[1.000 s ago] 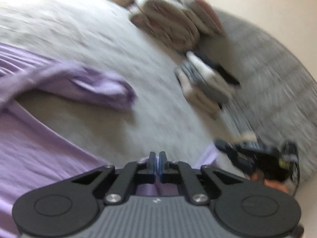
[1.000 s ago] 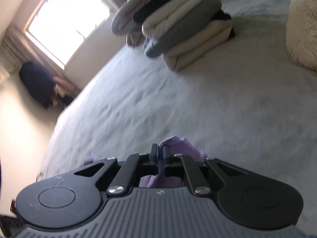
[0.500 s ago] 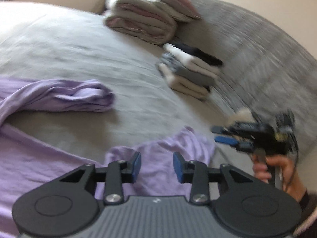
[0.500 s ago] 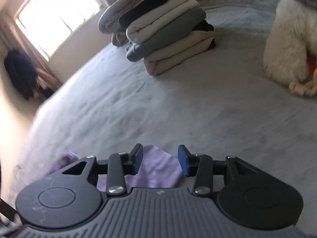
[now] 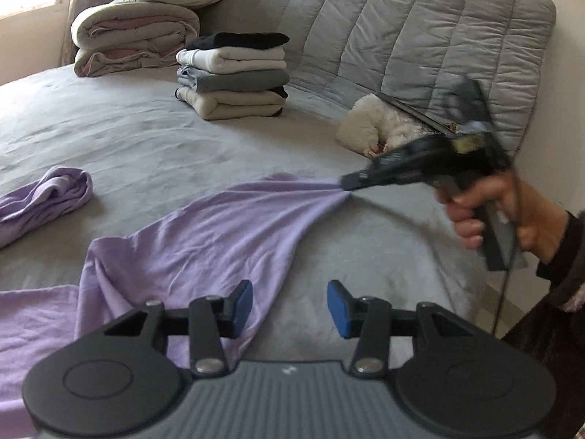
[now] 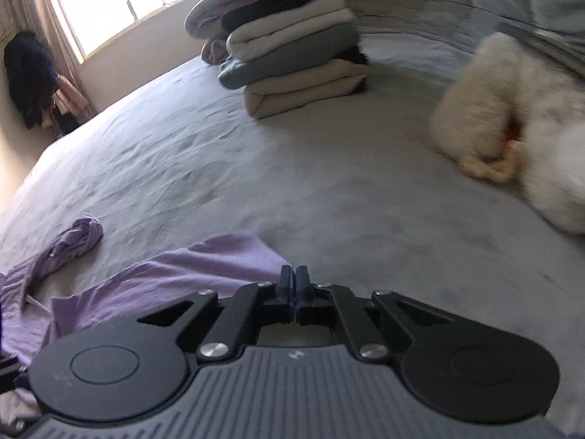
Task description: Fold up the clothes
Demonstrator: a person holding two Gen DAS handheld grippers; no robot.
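Lilac garment (image 5: 219, 234) pinched at one corner in right gripper (image 5: 347, 183); left gripper (image 5: 289, 307) wide, empty, just above its edge.

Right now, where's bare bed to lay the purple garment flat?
Bare sheet runs between the garment and the stack; more between the right gripper and the plush. Crowded along the headboard.
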